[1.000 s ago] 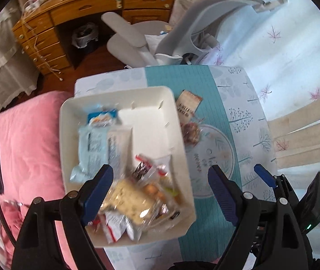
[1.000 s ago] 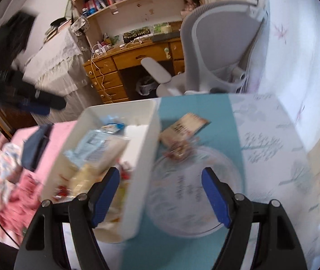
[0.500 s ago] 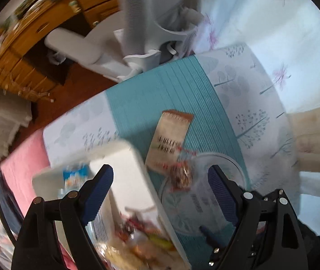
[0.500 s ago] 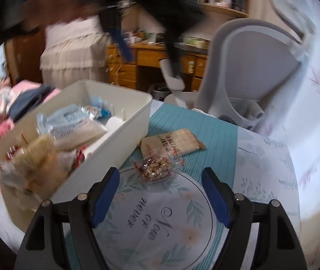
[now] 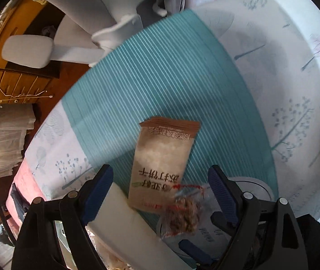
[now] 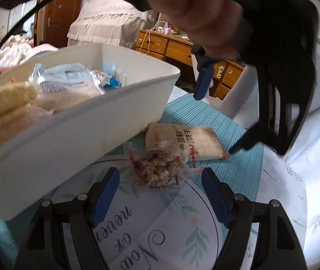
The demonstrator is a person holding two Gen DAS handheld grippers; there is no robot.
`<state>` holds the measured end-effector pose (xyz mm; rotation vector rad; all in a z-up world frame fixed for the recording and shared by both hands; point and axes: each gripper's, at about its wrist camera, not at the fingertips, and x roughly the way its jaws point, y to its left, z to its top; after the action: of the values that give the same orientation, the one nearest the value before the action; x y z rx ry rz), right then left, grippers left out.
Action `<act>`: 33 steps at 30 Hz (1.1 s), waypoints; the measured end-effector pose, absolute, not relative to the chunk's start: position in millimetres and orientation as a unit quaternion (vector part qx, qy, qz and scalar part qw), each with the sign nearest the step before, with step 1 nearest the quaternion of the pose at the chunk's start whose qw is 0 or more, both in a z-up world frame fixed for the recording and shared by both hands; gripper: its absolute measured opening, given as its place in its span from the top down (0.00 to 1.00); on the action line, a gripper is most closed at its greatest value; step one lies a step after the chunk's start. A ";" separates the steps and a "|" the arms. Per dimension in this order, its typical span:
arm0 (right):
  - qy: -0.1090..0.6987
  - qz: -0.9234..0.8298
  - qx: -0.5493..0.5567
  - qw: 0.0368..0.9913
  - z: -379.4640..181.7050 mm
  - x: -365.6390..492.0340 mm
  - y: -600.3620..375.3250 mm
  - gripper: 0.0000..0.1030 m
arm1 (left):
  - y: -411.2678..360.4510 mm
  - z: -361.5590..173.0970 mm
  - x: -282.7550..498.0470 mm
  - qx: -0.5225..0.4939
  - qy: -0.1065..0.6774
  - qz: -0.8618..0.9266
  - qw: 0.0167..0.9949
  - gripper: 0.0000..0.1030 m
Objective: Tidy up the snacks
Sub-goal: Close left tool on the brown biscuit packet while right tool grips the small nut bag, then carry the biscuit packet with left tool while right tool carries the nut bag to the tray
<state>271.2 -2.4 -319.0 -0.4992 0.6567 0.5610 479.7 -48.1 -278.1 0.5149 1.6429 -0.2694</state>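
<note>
At the left, the white bin [image 6: 76, 130] of wrapped snacks is seen on the desk [image 6: 295, 180]. Right of it, a brown biscuit packet [image 6: 196, 141] and a clear nut pouch [image 6: 157, 168] lie touching. The left tongs [image 5: 160, 186] and right tongs [image 6: 160, 189] are held apart above them, nothing gripped.

We see the white bin [image 6: 114, 117] cut off at the left edge, its lower snacks hidden behind its wall. The clear nut bag [image 5: 182, 213] is blurred and covers the brown packet's [image 5: 162, 157] near corner.
</note>
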 end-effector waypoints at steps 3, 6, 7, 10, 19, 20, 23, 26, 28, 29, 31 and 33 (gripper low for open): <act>0.317 0.276 -0.228 0.878 -323.4 277.1 -2.7 0.27 | -51.7 -290.3 484.1 0.238 0.723 -0.107 0.639 0.18; 0.335 0.285 -0.226 0.869 -327.0 284.1 0.2 0.27 | -56.2 -302.1 487.8 0.250 0.725 -0.098 0.635 0.18; 0.337 0.285 -0.226 0.868 -327.5 285.1 0.2 0.31 | -57.0 -305.0 488.2 0.254 0.726 -0.095 0.632 0.18; 0.348 0.279 -0.229 0.865 -331.1 287.1 2.3 0.49 | -59.1 -315.0 488.5 0.263 0.731 -0.088 0.624 0.22; 0.375 0.263 -0.214 0.863 -330.2 283.2 -6.9 0.55 | -53.0 -312.3 492.0 0.223 0.738 -0.092 0.631 0.45; 0.379 0.262 -0.214 0.862 -329.8 281.3 -8.4 0.55 | -50.7 -312.9 492.2 0.217 0.739 -0.090 0.632 0.46; 0.391 0.254 -0.218 0.857 -328.9 270.9 -13.0 0.56 | -43.8 -309.6 492.7 0.196 0.741 -0.087 0.636 0.46; 0.405 0.244 -0.221 0.853 -327.3 258.4 -21.1 0.56 | -40.4 -298.2 488.8 0.175 0.737 -0.095 0.645 0.47; 0.416 0.239 -0.218 0.850 -325.7 252.7 -25.6 0.56 | -40.6 -288.8 484.6 0.160 0.736 -0.104 0.650 0.47; 0.423 0.234 -0.216 0.848 -325.3 249.7 -27.4 0.56 | -40.9 -282.1 480.2 0.153 0.734 -0.109 0.653 0.48; 0.440 0.220 -0.204 0.847 -324.6 245.7 -32.9 0.56 | -42.2 -269.1 471.7 0.144 0.729 -0.120 0.659 0.48; 0.456 0.206 -0.188 0.845 -321.6 239.7 -37.8 0.56 | -40.3 -252.8 458.8 0.133 0.724 -0.132 0.664 0.49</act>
<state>239.7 -37.8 -321.6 -0.3971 0.9615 0.4357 458.8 -40.3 -252.8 0.3014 1.6355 -0.2976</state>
